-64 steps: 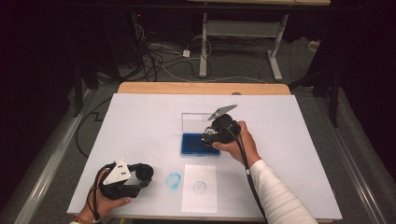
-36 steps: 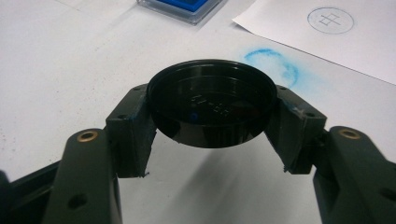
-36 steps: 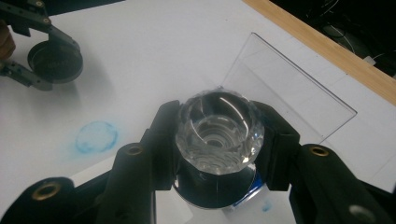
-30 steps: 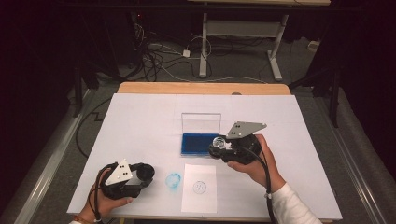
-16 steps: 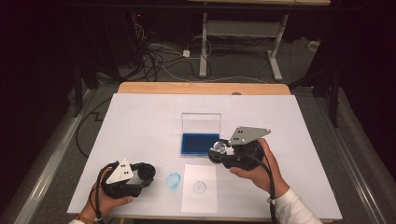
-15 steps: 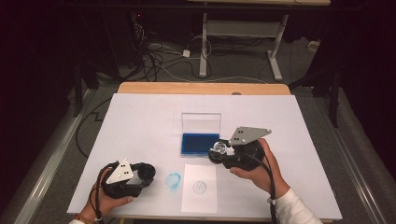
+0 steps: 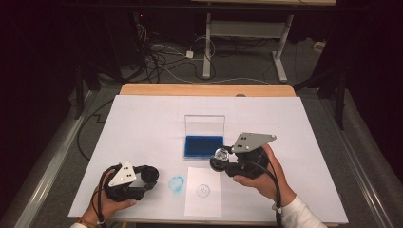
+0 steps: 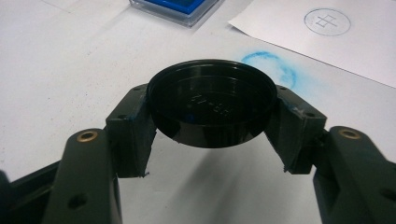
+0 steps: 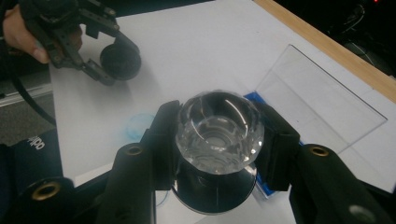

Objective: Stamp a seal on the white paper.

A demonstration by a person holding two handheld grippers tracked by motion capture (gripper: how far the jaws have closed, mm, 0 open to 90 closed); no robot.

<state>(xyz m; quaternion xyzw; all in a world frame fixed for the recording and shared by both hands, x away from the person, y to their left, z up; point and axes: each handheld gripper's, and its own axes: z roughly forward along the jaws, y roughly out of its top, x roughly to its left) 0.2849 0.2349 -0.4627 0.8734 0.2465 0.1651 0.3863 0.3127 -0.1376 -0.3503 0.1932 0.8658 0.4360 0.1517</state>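
Note:
My right gripper [image 7: 219,162] [image 9: 217,144] is shut on a stamp [image 7: 221,154] [image 9: 217,126] with a clear faceted knob. It hangs just off the near right corner of the blue ink pad [image 7: 204,145] [image 9: 251,99], above the table. The pad's clear lid [image 7: 204,126] [image 9: 317,107] stands open behind it. My left gripper [image 7: 147,175] [image 8: 210,126] rests low at the near left, shut on a round black cap [image 8: 210,100] [image 9: 120,60]. A white paper [image 7: 203,192] [image 8: 327,42] bearing a blue stamped circle [image 7: 203,190] [image 8: 327,21] lies between the hands.
A blue ink smudge [image 7: 177,183] [image 8: 271,67] [image 9: 137,126] marks the white table cover [image 7: 142,123] left of the paper. The wooden table edge [image 7: 204,89] runs along the far side. Cables lie on the floor beyond.
The right gripper has carried the stamp from above the ink pad back toward the person and slightly right. The left gripper has stayed where it was.

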